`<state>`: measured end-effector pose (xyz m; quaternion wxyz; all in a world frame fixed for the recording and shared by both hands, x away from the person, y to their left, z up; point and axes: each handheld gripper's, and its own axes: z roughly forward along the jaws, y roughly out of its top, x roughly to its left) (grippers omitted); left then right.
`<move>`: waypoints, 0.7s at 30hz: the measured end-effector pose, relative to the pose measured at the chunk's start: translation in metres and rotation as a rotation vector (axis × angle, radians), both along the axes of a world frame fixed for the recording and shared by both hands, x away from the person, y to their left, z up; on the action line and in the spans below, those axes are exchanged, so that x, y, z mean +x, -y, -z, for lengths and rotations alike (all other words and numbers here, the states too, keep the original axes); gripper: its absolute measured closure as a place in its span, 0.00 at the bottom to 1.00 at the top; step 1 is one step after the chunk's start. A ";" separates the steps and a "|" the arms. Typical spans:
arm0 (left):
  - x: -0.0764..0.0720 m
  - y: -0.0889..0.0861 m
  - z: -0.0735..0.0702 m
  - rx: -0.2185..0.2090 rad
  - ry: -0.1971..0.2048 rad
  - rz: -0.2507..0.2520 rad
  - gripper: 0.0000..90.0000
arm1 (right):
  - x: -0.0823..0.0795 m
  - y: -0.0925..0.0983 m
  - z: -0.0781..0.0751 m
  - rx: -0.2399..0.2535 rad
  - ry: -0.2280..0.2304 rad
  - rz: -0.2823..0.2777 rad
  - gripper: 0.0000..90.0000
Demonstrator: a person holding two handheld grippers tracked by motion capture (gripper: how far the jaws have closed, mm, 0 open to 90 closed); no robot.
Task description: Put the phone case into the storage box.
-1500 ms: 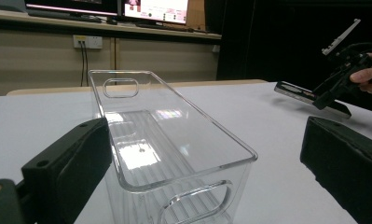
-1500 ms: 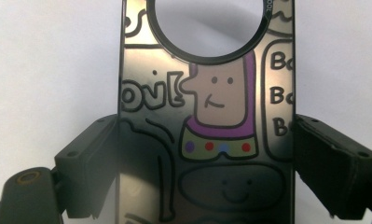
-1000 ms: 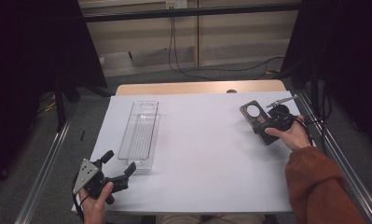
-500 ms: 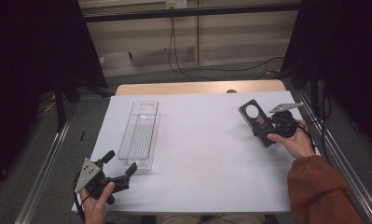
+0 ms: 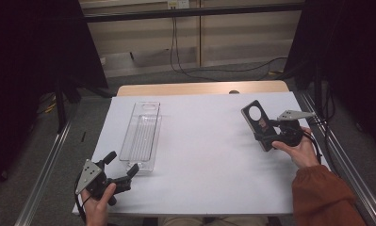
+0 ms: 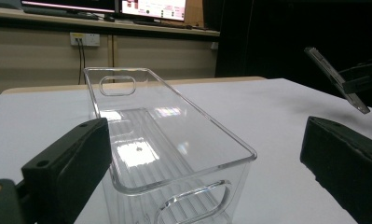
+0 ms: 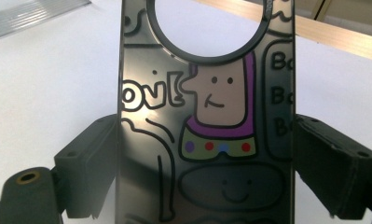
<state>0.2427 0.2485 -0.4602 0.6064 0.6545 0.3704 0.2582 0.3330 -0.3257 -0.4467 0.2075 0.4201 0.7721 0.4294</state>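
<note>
Between the right gripper's (image 5: 265,134) clamped jaws, the thin, light, slippery cartoon-printed dark phone case (image 7: 207,116) is held by its long edges, while the left gripper (image 5: 122,170) rests wide open.

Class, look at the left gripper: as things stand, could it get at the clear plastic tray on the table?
Probably yes. The left gripper sits open just short of the near end of the clear tray, with only bare white table between them. The right gripper, holding a phone case, is far off.
</note>
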 end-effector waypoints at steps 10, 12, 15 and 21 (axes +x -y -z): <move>-0.001 0.000 0.000 -0.008 -0.003 -0.002 0.02 | -0.012 -0.003 0.003 0.068 0.083 -0.025 0.14; -0.001 -0.001 -0.001 -0.007 0.001 -0.006 0.02 | -0.016 -0.003 0.003 0.063 0.095 -0.022 0.14; -0.001 -0.002 -0.001 -0.008 0.005 -0.002 0.02 | -0.023 -0.004 0.006 0.067 0.103 -0.027 0.14; -0.001 -0.001 -0.001 -0.012 0.000 -0.002 0.03 | -0.037 -0.003 0.007 0.098 0.105 -0.068 0.14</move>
